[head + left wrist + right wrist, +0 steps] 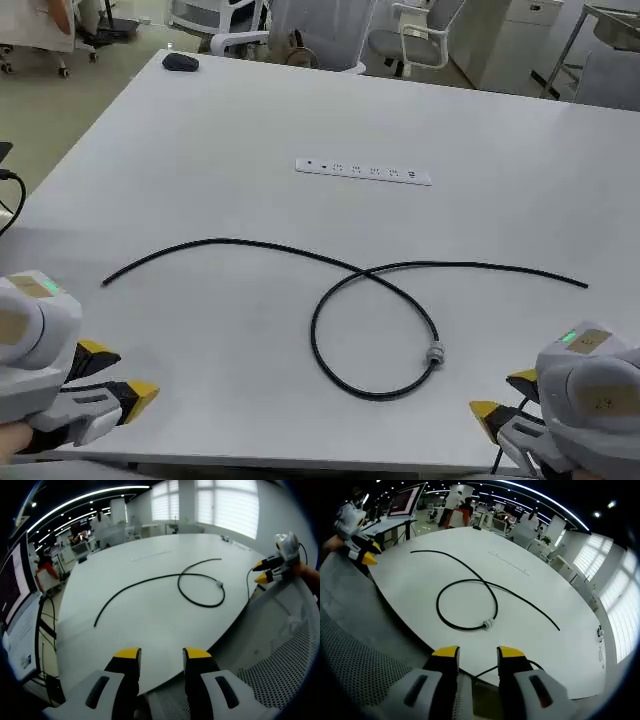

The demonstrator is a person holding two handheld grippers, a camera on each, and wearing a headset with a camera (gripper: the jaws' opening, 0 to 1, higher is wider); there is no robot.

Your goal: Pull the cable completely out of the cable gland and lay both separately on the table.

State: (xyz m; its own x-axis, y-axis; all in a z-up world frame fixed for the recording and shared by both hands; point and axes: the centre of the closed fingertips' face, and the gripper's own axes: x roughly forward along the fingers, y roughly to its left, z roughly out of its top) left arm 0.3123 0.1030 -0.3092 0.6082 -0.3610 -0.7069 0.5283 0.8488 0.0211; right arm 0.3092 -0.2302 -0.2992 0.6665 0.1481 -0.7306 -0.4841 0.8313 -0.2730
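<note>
Your left gripper hangs at the near left edge of the table, jaws spread with nothing between them. Your right gripper hangs at the near right edge, likewise spread and empty. Neither touches the work.

The black cable lies across the middle of the table. It runs from a free end on the left, through one loose loop where it crosses itself, out to a free end on the right. The cable gland sits threaded on the cable at the lower right of that loop, nearer your right gripper than your left.

Judged from this, nothing of the task is done yet: the gland is on the cable and no grasp has been made. All of it is left for you: hold the gland, take the cable beside it, draw the whole length through, and lay the two apart on the table. Much cable lies on either side of the gland, so expect a long pull.
</note>
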